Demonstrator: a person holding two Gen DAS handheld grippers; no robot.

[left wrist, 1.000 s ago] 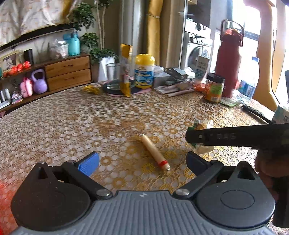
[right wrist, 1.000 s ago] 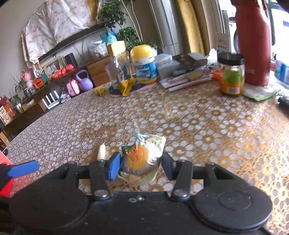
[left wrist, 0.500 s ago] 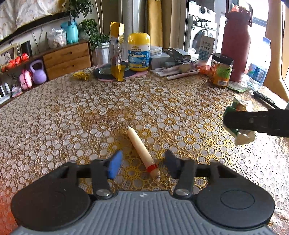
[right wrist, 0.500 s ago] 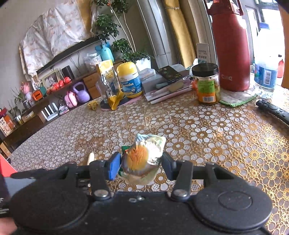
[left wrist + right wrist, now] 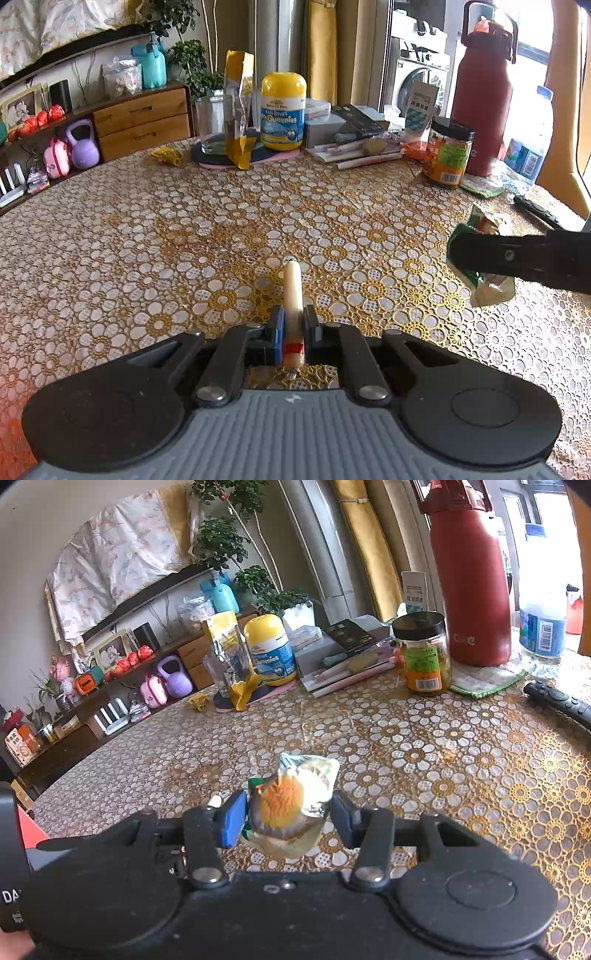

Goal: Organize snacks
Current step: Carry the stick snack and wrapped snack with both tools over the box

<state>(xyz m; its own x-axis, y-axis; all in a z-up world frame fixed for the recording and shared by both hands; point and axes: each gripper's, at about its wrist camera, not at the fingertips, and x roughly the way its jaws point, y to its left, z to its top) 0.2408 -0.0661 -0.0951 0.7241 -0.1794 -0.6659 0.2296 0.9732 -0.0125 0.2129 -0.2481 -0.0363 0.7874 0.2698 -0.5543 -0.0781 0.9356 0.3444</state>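
I have the left gripper [image 5: 293, 326] clenched on the sausage stick [image 5: 293, 286] at bottom centre of the left view, gripped near its red-banded end, its far tip over the table [image 5: 147, 240]. It looks light, fairly stiff and slick-skinned, so I'd judge a grip nearer its middle steadier. The right gripper [image 5: 288, 812] grasps a crinkly snack packet [image 5: 291, 801] at lower centre of its own view; soft and light, so gentle pressure should do

Both wrist cams sat low over the bench [image 5: 184, 240], facing the far clutter; both caught the red flask [image 5: 482, 103].
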